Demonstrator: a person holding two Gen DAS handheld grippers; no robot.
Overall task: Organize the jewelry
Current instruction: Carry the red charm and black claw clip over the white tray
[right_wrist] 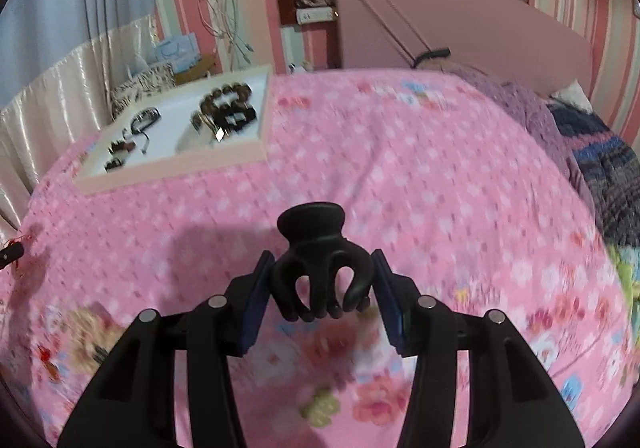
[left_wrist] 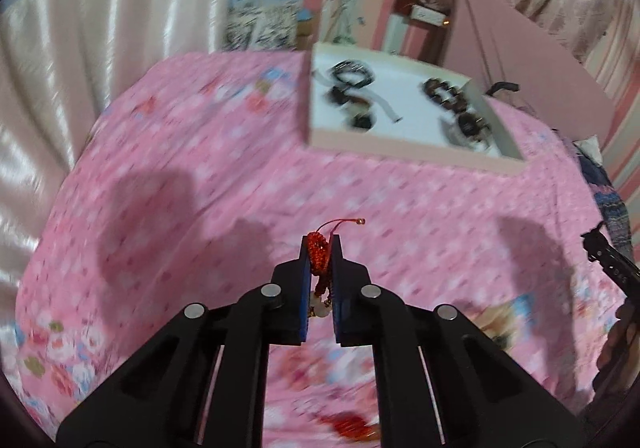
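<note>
Left wrist view: red beaded charm (left_wrist: 319,254) with red cord and pale beads, pinched between the blue pads of the left gripper (left_wrist: 320,248), clamped nearly together on it, held above the pink floral bedsheet (left_wrist: 200,187). Right wrist view: black claw hair clip (right_wrist: 320,268) clamped between the pads of the right gripper (right_wrist: 322,272), teeth toward the camera. Open pink tray (right_wrist: 176,171) with dark bracelets (right_wrist: 228,103) lies on the bed beyond, well apart from both.

Red beaded charm (left_wrist: 318,254), black hair claw (right_wrist: 320,268), pink flowered bedspread (right_wrist: 400,175), white-lined pink tray (left_wrist: 400,151)
</note>
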